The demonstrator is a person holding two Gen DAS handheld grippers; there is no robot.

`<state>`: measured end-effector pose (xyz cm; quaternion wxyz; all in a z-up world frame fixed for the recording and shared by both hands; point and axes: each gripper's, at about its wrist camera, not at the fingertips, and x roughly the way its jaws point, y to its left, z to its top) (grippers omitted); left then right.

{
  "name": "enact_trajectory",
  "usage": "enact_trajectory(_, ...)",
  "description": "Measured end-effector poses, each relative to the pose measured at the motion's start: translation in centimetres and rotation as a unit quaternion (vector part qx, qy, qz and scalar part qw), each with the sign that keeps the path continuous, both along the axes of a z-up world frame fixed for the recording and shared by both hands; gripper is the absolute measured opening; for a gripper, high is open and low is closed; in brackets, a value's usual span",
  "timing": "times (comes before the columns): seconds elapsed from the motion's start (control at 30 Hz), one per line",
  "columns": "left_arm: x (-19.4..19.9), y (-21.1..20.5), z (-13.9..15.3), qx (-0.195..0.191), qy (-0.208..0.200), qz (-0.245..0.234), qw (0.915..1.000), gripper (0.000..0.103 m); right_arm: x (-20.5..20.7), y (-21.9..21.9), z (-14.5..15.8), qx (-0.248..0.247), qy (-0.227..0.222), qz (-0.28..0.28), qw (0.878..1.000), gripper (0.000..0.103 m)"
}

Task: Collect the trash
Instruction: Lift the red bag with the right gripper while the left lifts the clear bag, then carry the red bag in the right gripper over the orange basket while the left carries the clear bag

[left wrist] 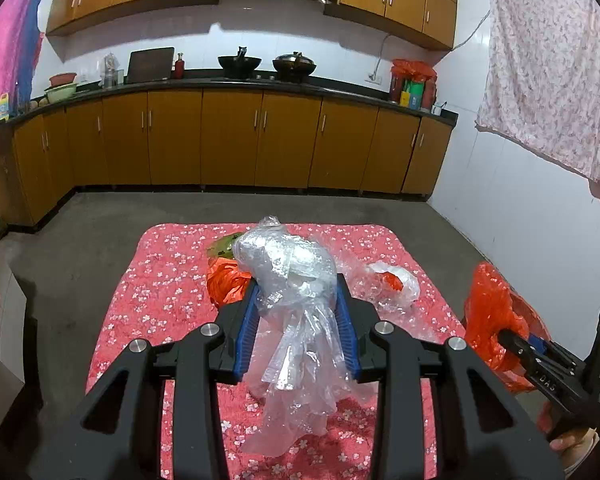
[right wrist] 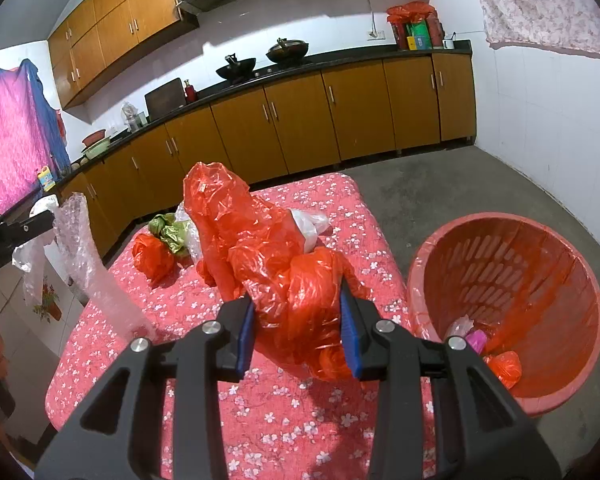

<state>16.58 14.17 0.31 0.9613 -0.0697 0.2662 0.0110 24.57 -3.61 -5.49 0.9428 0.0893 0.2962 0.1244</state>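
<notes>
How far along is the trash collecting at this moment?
Done: a few scraps already lie in the red basket. In hand: the left tool grips clear plastic wrap, the right tool grips a red plastic bag. Left: a red bag, a green wrapper and a white bag on the table.

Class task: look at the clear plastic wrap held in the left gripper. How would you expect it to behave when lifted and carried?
The clear plastic wrap is probably floppy: its tail droops below the left gripper. It looks light for its bulk, being thin crinkled film. Loose folds hanging outside the grip may snag or trail on the floral tablecloth.
</notes>
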Motion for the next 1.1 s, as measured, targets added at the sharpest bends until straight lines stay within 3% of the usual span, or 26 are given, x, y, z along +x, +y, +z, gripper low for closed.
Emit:
enact_trajectory(0.33,-0.3,1.0,-0.7,0.023,0.020,0.007,0.9995,0.040,0.2,0.2,-0.2,-0.001,0.001,0.006,1.000,0.036)
enact_trajectory(0.57,-0.1,2.5,-1.9,0.005,0.041,0.028,0.9987,0.038,0.4,0.6,-0.4,-0.006,0.002,0.012,1.000,0.036)
enact_trajectory(0.83,-1.0,2.1,0.5,0.016,0.019,0.015,0.9996,0.034,0.3,0.3,0.0,-0.005,-0.007,0.012,1.000,0.036)
enact_trajectory(1.1,-0.6,-0.9,2.2,0.018,0.000,-0.019,0.9997,0.033,-0.5,-0.8,1.2,-0.004,-0.024,0.006,1.000,0.036)
